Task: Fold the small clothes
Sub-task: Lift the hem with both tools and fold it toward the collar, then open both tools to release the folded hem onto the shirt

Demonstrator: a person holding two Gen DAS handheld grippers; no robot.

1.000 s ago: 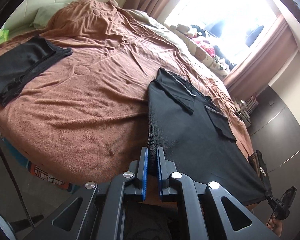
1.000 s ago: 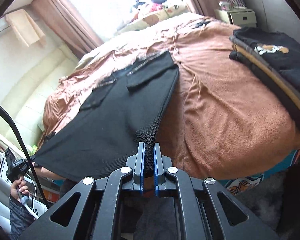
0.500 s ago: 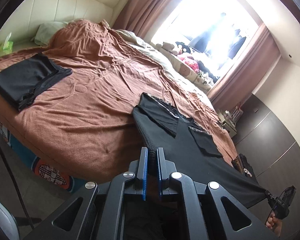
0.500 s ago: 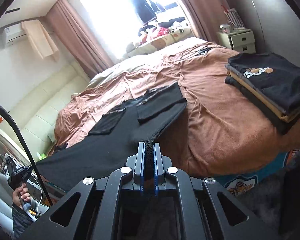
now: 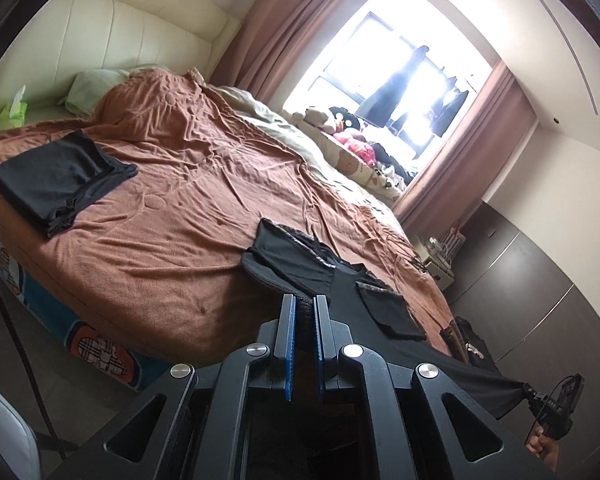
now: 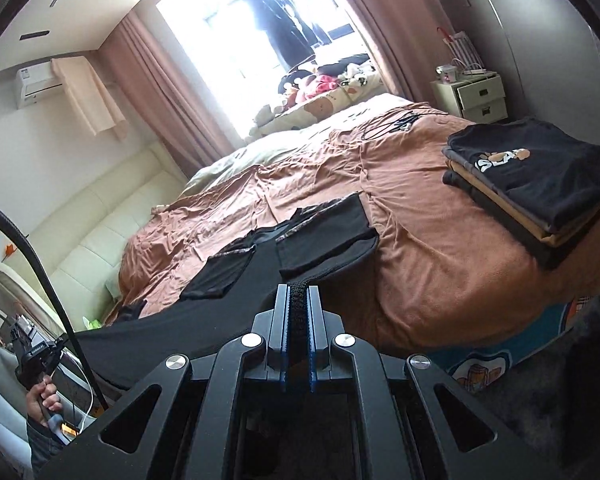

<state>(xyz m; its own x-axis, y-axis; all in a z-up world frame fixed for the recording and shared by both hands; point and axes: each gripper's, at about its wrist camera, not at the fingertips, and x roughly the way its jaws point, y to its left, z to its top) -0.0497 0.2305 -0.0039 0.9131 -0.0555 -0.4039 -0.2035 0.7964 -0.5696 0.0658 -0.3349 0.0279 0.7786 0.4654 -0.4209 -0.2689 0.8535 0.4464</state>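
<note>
The left gripper (image 5: 304,312) is clamping the ribbed hem of a black T-shirt (image 5: 380,320), its blue pads (image 5: 288,344) pressing the fabric from both sides. The right gripper (image 6: 298,304) is doing the same at the opposite hem corner, with the knit edge standing bunched between its pads (image 6: 314,332). Both tools are pointing somewhat downward toward the bed.

The garment is stretching taut between the two grippers: its lower portion is hanging clear of the mattress edge, while its upper portion is lying on the brown blanket (image 5: 172,208). Both sleeves (image 6: 324,236) are lying folded inward over the body of the shirt, and the collar is facing away from the cameras.

In the left wrist view, the person's other hand (image 5: 540,444) is showing at the lower right, holding the handle of the right tool. In the right wrist view, a hand (image 6: 44,396) is gripping the left tool's handle at the lower left.

A folded black garment (image 5: 56,176) is lying well apart on the far left of the bed. A stack of folded clothes (image 6: 536,188) is sitting near the bed's right edge, topped by a black shirt with a printed motif. Plush toys (image 5: 340,128) are lying under the bright window, and a white bedside cabinet (image 6: 476,96) is standing beyond the bed.
</note>
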